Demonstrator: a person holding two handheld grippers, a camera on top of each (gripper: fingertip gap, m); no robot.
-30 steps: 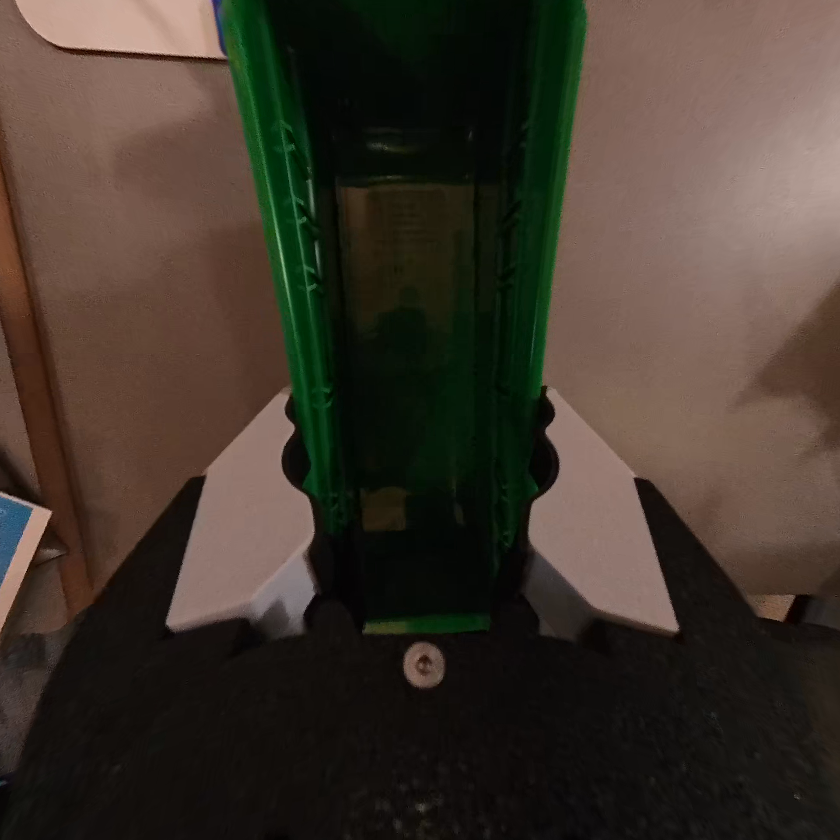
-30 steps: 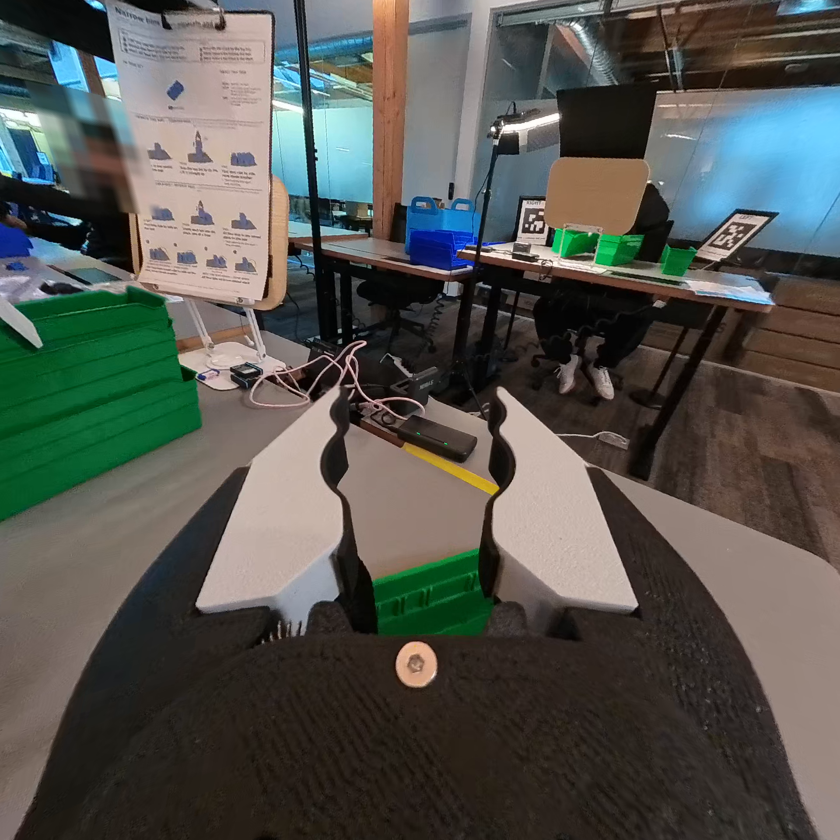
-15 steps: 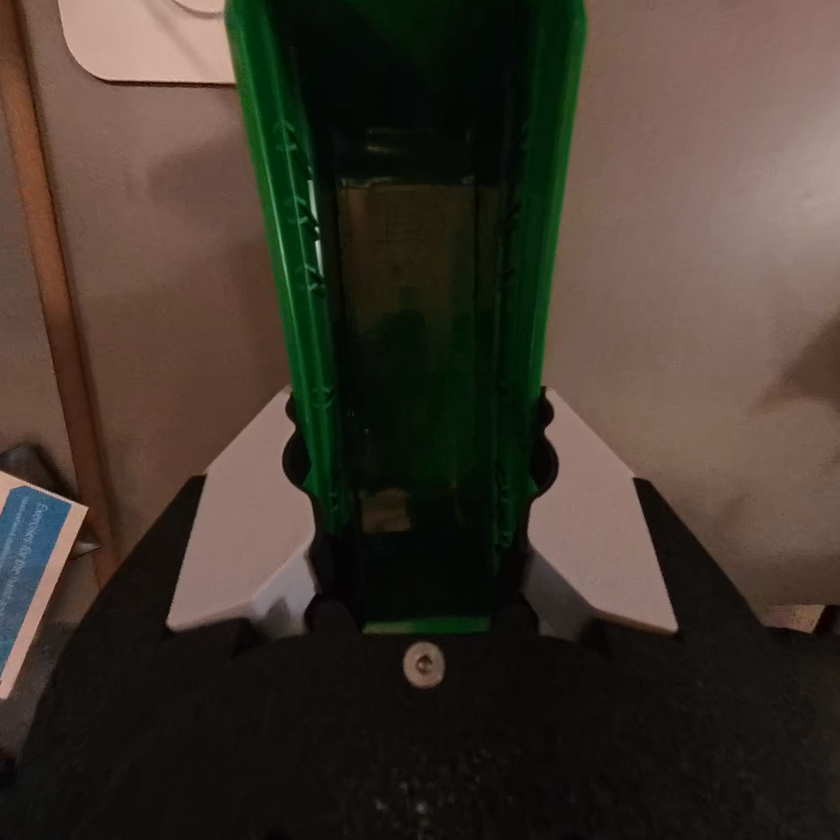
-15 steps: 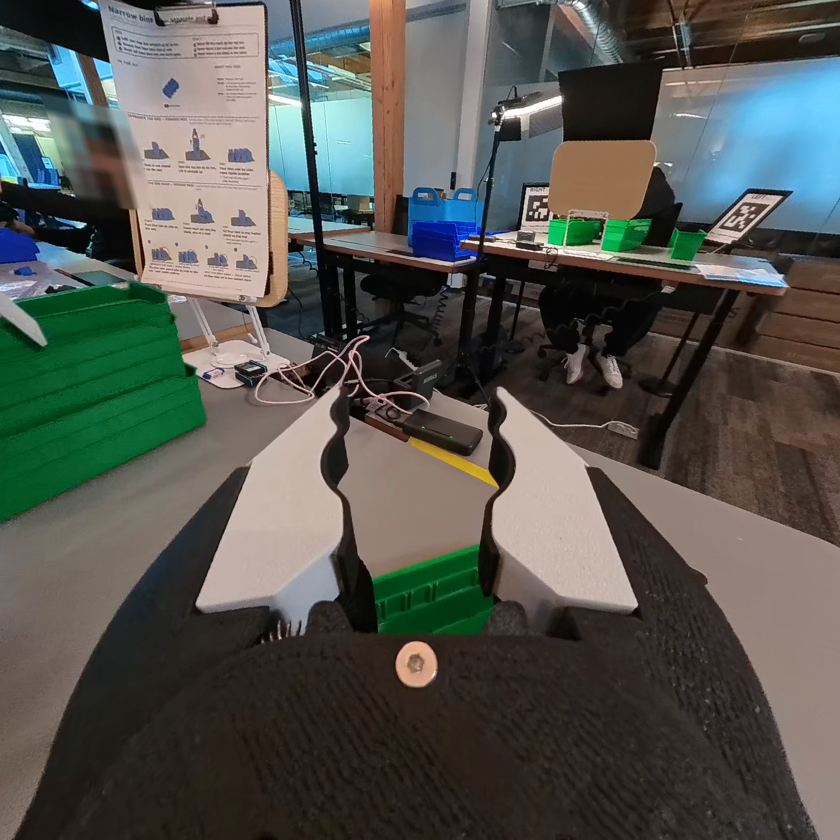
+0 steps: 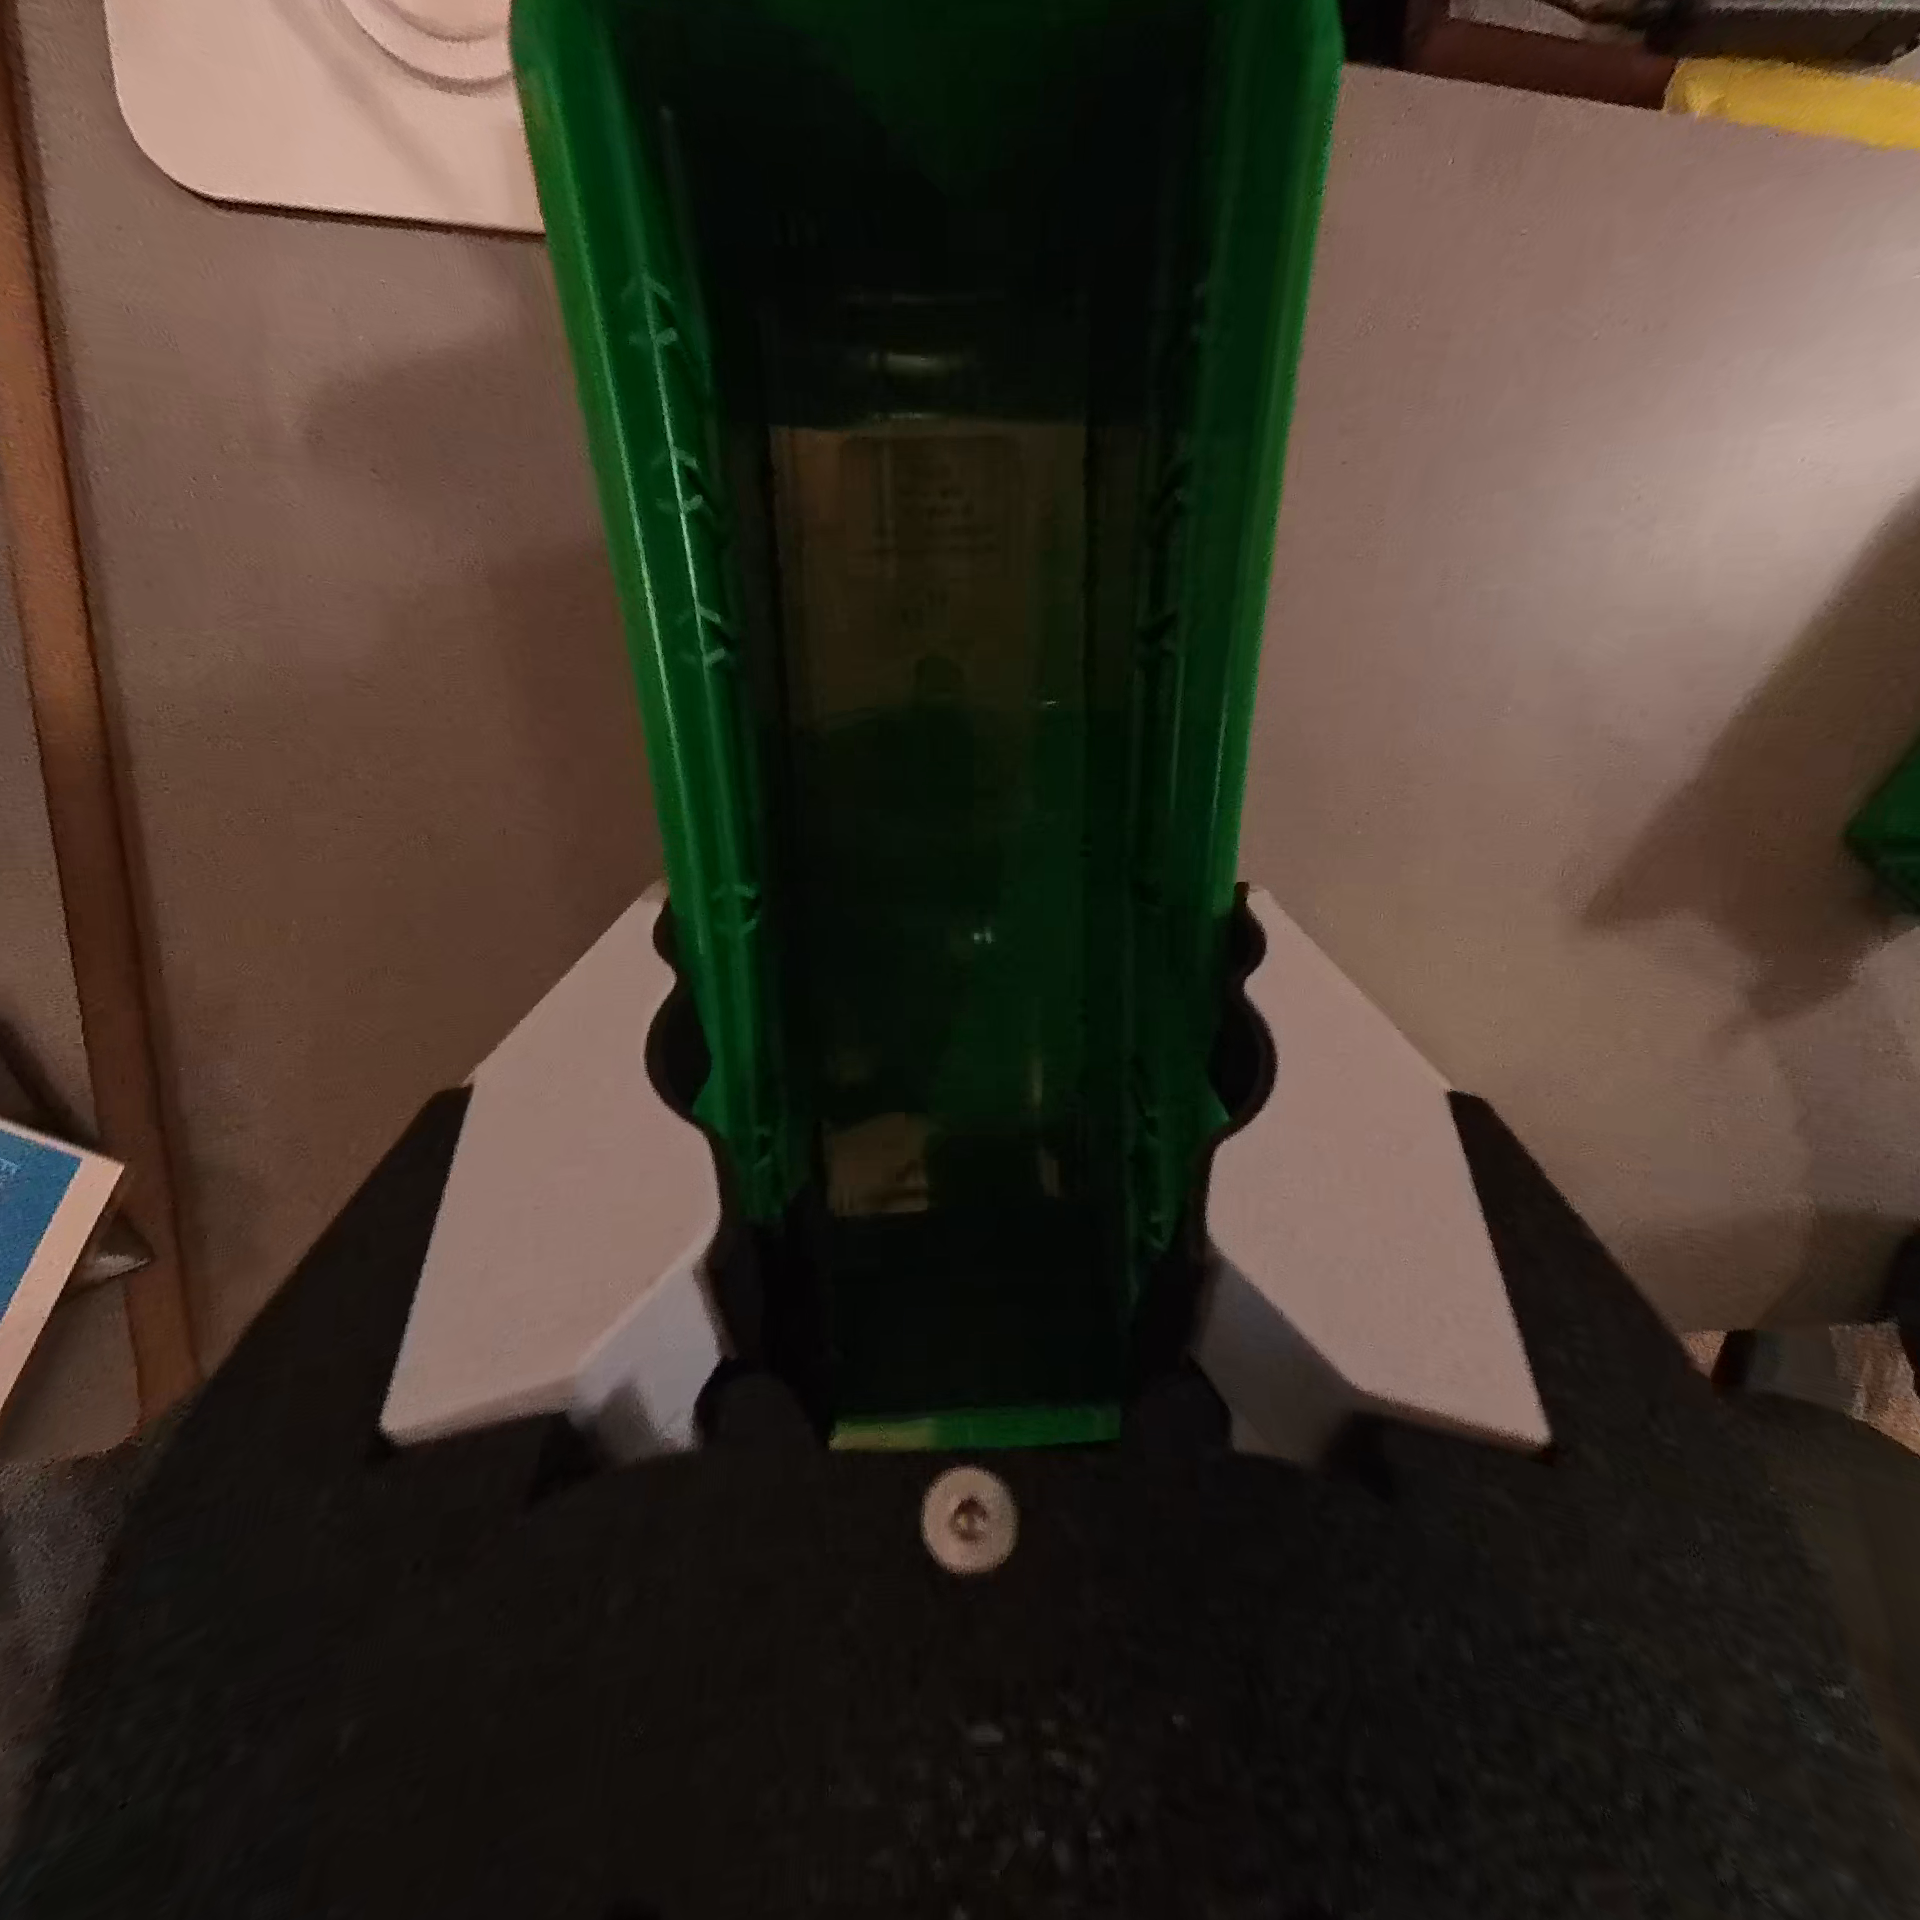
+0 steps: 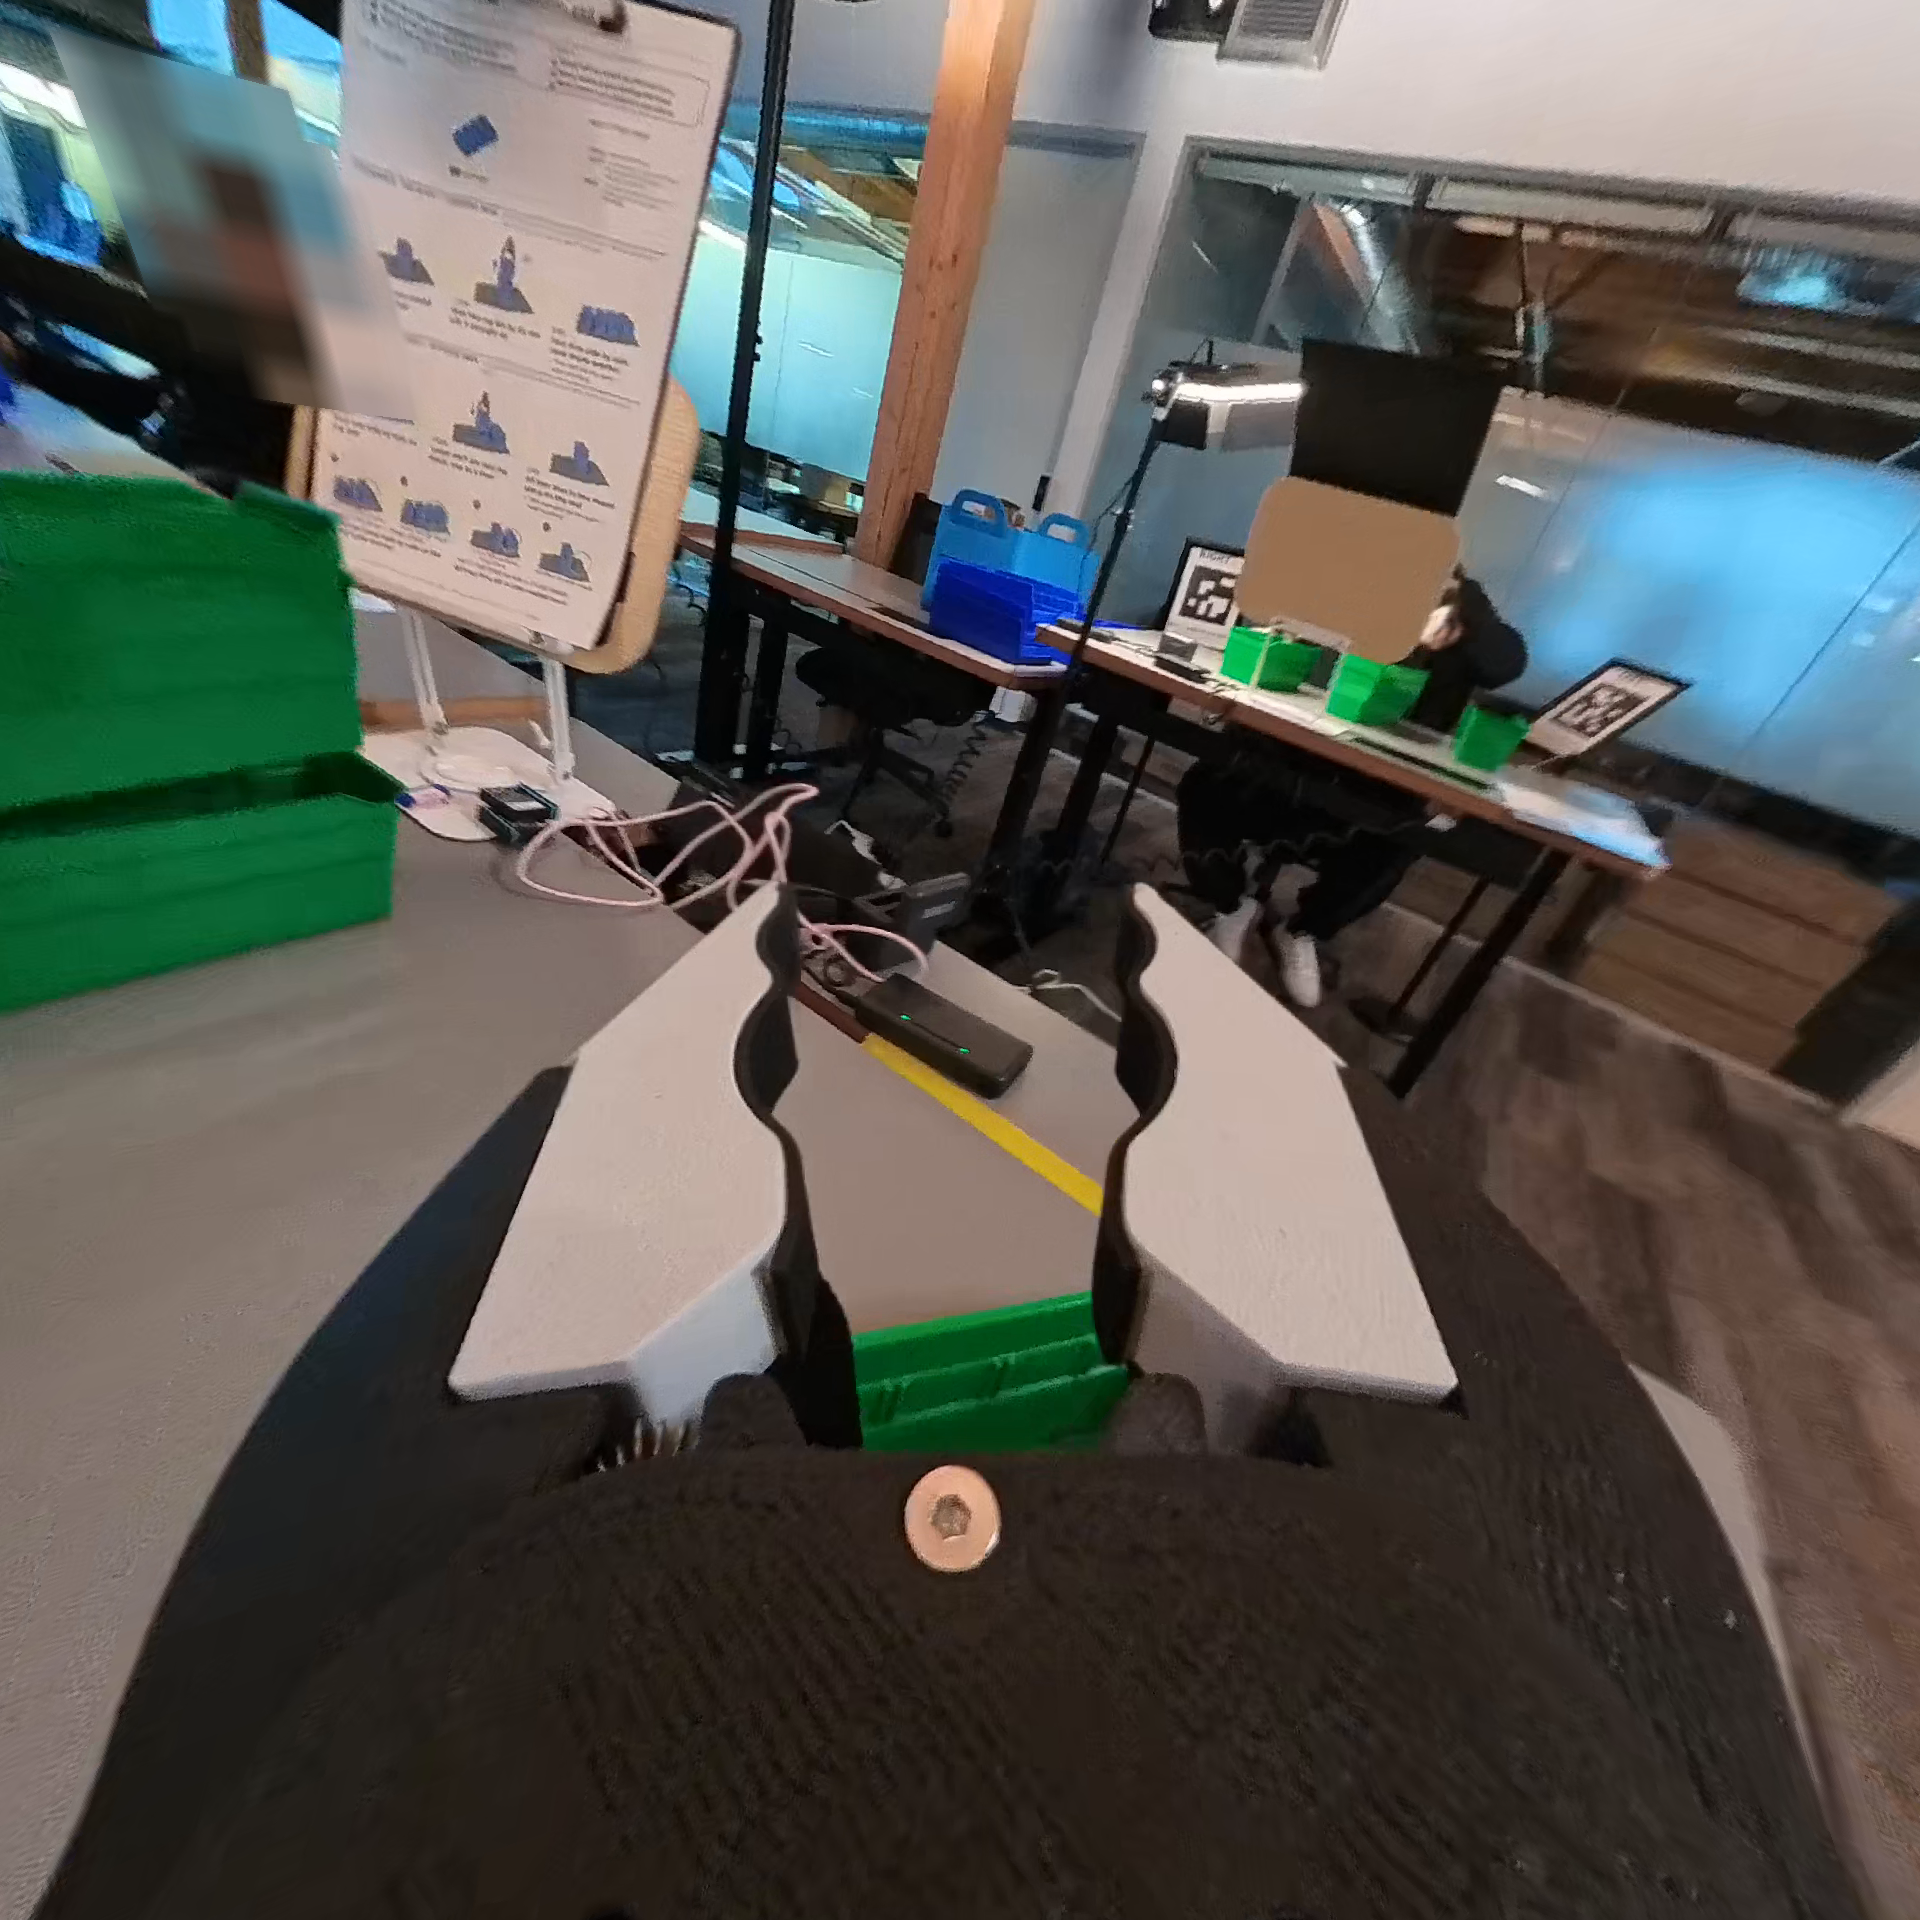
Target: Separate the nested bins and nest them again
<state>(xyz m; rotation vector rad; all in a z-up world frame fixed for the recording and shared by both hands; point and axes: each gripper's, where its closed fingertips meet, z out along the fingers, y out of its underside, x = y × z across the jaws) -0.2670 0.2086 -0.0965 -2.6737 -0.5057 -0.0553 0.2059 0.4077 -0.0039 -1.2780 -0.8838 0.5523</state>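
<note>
Left tool (image 5: 951,1049) is clamped on a narrow green bin (image 5: 914,312), its two white fingers (image 5: 582,1132) pressed against the bin's outer side walls. Bin runs lengthwise away from the camera, open side facing the lens, inside dark w/ a pale sticker on the bottom. Near end wall sits right at the base of the fingers. Behind it the grey tabletop (image 5: 312,623), a white rounded stand base (image 5: 312,125) at top left, a blue & white card (image 5: 42,1236) at the left edge. Sliver of another green bin (image 5: 1891,831) at the right edge, apart from the held one.

Right tool (image 6: 951,1008) has its fingers set apart w/ open space between the tips; down at their base a ribbed green bin piece (image 6: 987,1371) sits between them. Can't tell if they actually pinch it or just straddle it. This tool is above the grey tabletop (image 6: 260,1143), tilted a bit.

Stack of green bins (image 6: 177,727) at left on the tabletop, well apart from the right tool; top ones look lifted at an angle over the lower one, blurred. Beside the stack a clipboard w/ an instruction sheet (image 6: 520,343) on a white stand. Pinkish cable (image 6: 665,842), small black device (image 6: 945,1034) and a yellow tape strip (image 6: 987,1127) lie ahead near the table edge.

Background: other desks w/ blue bins (image 6: 1008,592) and small green bins (image 6: 1371,686), a seated person (image 6: 1351,821) in dark clothes, wooden post (image 6: 945,270)
</note>
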